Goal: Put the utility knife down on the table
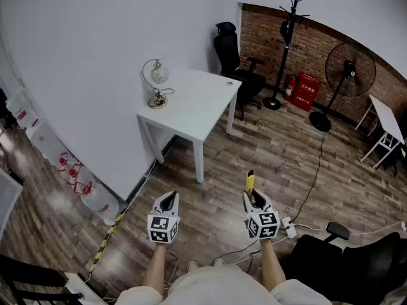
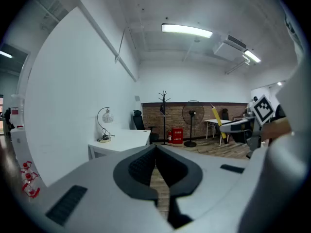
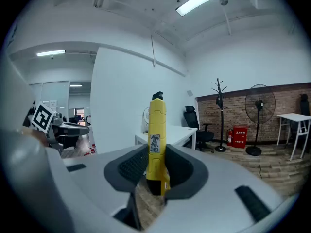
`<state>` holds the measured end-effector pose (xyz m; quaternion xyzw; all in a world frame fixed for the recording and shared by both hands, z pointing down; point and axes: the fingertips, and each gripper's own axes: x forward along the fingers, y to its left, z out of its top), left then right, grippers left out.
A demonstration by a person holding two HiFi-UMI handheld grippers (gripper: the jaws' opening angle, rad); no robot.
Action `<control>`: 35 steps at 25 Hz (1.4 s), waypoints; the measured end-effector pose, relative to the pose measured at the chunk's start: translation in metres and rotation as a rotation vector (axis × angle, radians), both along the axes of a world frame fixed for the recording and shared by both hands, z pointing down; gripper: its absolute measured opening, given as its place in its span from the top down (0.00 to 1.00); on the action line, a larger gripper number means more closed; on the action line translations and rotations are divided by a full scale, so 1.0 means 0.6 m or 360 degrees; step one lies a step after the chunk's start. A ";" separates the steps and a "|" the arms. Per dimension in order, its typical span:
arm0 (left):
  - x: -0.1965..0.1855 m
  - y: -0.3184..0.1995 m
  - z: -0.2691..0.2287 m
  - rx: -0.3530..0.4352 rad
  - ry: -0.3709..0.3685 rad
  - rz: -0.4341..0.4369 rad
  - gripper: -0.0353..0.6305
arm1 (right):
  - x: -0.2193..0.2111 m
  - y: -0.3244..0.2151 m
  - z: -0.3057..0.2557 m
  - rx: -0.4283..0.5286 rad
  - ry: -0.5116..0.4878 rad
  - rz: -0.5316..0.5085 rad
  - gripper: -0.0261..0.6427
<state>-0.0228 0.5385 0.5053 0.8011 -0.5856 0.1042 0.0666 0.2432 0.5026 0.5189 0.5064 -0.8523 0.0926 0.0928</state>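
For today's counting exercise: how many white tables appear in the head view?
2. One white table stands by the wall, bearing a lamp; the second table is at the right edge. Others may be hidden.

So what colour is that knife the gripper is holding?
Yellow, with a dark tip. The utility knife shows best in the right gripper view.

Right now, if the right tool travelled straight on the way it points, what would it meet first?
Probably the white table: the right tool, shut on the utility knife, aims at it across the floor. Depth is unclear; the floor might come first.
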 end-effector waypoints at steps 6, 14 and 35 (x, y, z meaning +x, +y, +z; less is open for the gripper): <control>0.010 0.005 0.002 0.0000 -0.0002 -0.0009 0.94 | 0.009 0.005 0.007 -0.0013 -0.0022 -0.0006 0.80; 0.051 0.004 0.010 -0.0012 -0.0012 -0.0035 0.94 | 0.035 0.001 0.014 -0.0014 -0.0031 -0.0060 0.80; 0.100 -0.128 0.046 -0.0030 -0.0006 0.0019 0.94 | 0.060 -0.113 0.050 -0.0044 -0.0015 -0.0070 0.80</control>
